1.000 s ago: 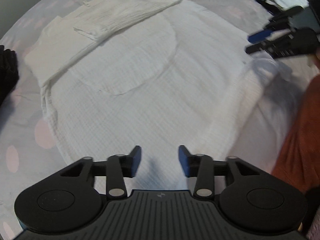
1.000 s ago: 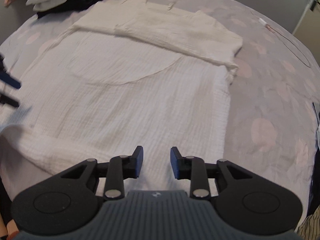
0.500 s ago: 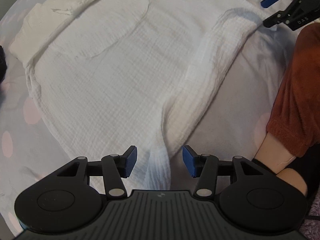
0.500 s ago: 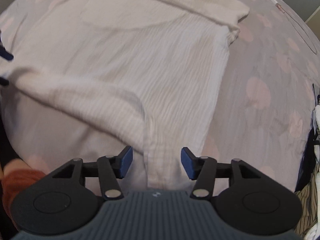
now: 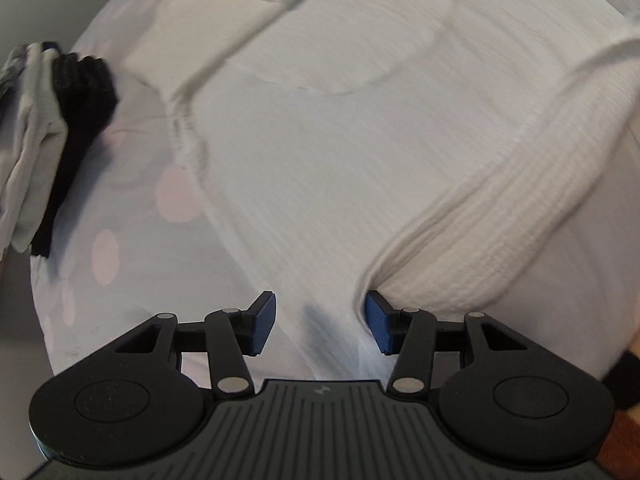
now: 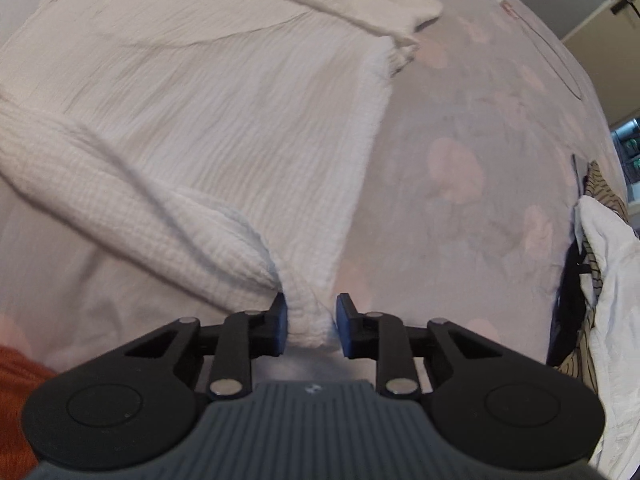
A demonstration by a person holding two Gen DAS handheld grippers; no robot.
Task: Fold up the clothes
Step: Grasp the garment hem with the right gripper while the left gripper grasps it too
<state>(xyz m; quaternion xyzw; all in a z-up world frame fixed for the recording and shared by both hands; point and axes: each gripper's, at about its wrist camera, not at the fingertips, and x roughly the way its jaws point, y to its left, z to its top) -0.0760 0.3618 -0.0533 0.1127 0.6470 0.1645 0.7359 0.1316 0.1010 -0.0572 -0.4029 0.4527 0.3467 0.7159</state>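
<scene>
1. The left wrist view is smeared by motion blur, so the weave of the white garment [image 5: 328, 152] and its far folded sleeve are hard to make out there; the garment's upper and right edges run out of frame.
2. The left gripper [image 5: 320, 322] has its blue pads wide apart, with the garment's hem passing between them. The right-hand pad sits against the rolled edge of cloth; whether the cloth is actually pinched cannot be told.
3. The right gripper [image 6: 311, 322] is clamped on a bunched corner of the garment [image 6: 224, 128], a wad of crinkled fabric filling the narrow gap between its pads.
4. The garment is white, crinkle-textured cotton, lying spread on the bed [image 6: 472, 128]. From each gripper a thick rolled fold of the hem runs away across the cloth. A sleeve is folded across the garment's far end, and a curved seam line shows on the body.
5. The bed sheet is pale grey-lilac with pink blotches, exposed to the right of the garment in the right wrist view.
6. A pile of white and black clothes [image 5: 52, 128] lies beside the garment's left edge. More clothing [image 6: 600, 264], white and striped, sits well apart from the garment at the bed's right edge.
7. An orange sleeve [image 6: 16, 392] shows at the lower left of the right wrist view, cut off by the frame.
</scene>
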